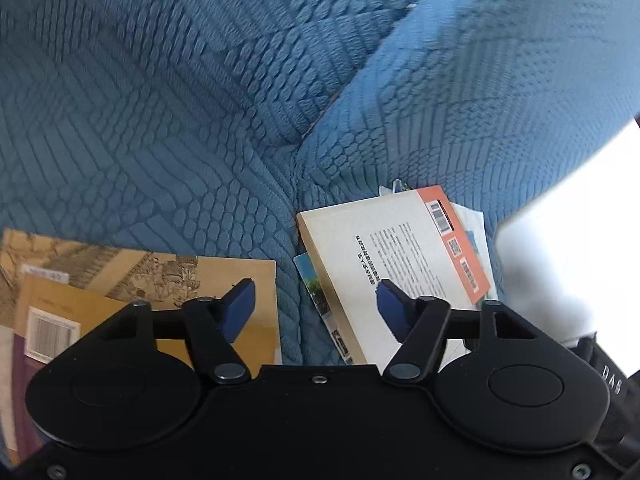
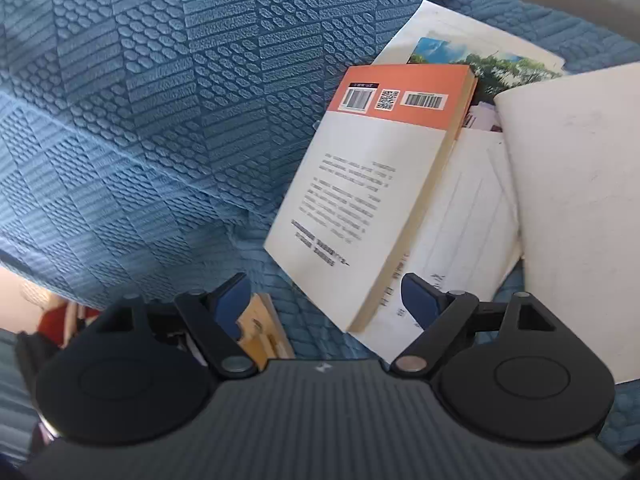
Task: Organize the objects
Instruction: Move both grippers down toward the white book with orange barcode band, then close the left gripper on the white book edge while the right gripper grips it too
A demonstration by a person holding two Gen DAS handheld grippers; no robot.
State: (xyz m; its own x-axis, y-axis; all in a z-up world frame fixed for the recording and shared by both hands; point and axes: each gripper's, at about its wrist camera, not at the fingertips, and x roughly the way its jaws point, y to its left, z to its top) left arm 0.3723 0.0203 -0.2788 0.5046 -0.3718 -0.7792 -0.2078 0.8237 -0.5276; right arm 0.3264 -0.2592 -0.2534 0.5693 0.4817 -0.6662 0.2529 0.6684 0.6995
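A cream book with an orange band and barcodes (image 1: 400, 248) lies on a blue textured sofa, on top of a photo booklet (image 1: 320, 296) and white papers. It also shows in the right wrist view (image 2: 360, 184), above a landscape photo booklet (image 2: 480, 64) and lined white sheets (image 2: 468, 224). A tan book with an old painting cover (image 1: 160, 276) lies at the left, partly under another tan book with a barcode (image 1: 52, 320). My left gripper (image 1: 316, 304) is open and empty above the gap between the two piles. My right gripper (image 2: 324, 300) is open and empty, its jaws either side of the cream book's near corner.
The blue quilted sofa seat (image 1: 180, 140) and a matching cushion (image 1: 480, 100) fill the background. A large white sheet or board (image 2: 572, 208) lies at the right. A tan book edge (image 2: 264, 332) sits by my right gripper's left finger. Red objects (image 2: 60, 320) show at far left.
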